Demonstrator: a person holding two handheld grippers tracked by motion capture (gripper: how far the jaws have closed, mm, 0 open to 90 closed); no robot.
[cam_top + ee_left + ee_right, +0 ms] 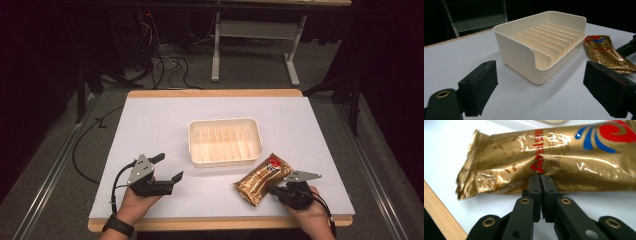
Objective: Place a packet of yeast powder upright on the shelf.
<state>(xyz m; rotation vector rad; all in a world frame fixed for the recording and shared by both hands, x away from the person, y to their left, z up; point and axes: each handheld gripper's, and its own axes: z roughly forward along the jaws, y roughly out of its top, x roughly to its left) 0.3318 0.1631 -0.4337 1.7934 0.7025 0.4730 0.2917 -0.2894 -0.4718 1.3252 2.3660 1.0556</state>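
A gold foil snack packet (261,178) with a red and blue logo lies on the white table, near its front right. My right gripper (273,189) is shut on the packet's near long edge. In the right gripper view the two jaws meet at that edge (540,177) and the foil (549,157) puckers there. A cream tray (224,121) with several inner ribs stands empty at the table's middle. My left gripper (168,167) rests open at the front left, empty. In the left gripper view it (544,90) faces the tray's corner (514,50), with the packet (604,51) to the right.
The white table top (150,125) has a wooden rim, which runs close beside the packet's end (439,212). Beyond the far edge are a desk frame (255,30) and loose cables (165,60) on the floor. Metal rails run along both sides.
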